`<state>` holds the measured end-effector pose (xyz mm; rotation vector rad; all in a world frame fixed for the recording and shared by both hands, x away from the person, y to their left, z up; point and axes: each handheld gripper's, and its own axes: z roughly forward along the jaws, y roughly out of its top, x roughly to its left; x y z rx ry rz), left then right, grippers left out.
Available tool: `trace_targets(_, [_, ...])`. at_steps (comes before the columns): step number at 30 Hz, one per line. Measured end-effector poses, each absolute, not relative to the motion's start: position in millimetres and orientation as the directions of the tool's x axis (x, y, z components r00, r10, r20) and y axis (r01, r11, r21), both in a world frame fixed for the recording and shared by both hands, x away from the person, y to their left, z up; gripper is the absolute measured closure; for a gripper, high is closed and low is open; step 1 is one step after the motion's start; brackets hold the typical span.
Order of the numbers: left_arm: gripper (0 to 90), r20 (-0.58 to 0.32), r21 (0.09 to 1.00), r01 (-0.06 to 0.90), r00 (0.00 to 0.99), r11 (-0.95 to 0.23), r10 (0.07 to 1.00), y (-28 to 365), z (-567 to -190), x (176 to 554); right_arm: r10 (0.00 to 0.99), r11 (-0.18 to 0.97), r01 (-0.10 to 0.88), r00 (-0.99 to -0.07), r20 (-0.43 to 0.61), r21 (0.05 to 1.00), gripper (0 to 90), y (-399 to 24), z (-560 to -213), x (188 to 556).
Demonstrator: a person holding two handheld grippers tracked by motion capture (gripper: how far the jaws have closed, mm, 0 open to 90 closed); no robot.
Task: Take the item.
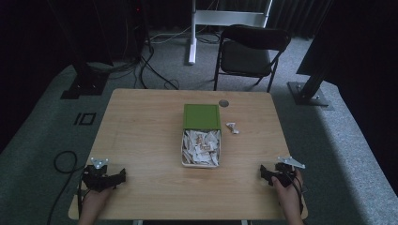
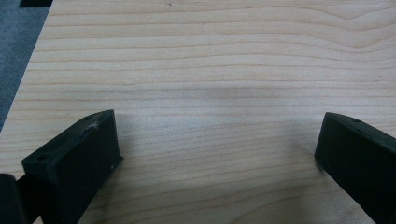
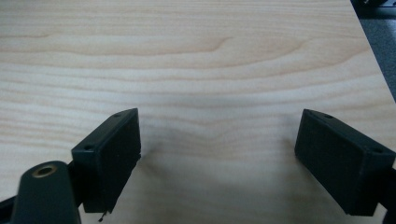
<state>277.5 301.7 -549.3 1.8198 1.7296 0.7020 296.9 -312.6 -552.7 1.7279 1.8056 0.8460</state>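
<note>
Grey carpet and a folding chair (image 1: 253,51) surround the wooden table (image 1: 141,140) in the high view, where a white box (image 1: 201,149) of crumpled paper scraps, green lid (image 1: 202,116) slid back, sits at centre frame with one loose scrap (image 1: 232,128) just to its right. Both gripper views show bare wood grain instead (no box). Left gripper (image 1: 104,178), lower left, and right gripper (image 1: 276,175), lower right, stand wide open with nothing between their jaws, well apart from the box.
</note>
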Motion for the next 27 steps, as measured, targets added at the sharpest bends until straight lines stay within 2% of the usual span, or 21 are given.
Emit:
trace_targets(3, [0.7,0.012,0.689,0.724,0.046,-0.041,0.999,302,-549,278,0.996,0.047,0.682,-0.09,0.019,0.729,13.6,-311,-555,291])
trace_targets(14, [0.7,0.012,0.689,0.724,0.046,-0.041,0.999,302,-549,278,0.992,0.06,0.678,-0.122,0.032,0.733,13.4,-318,-555,272])
trace_targets(27, [0.7,0.011,0.688,0.724,0.046,-0.041,0.999,302,-549,278,0.991,0.079,0.681,-0.133,0.017,0.728,12.4,-316,-555,273])
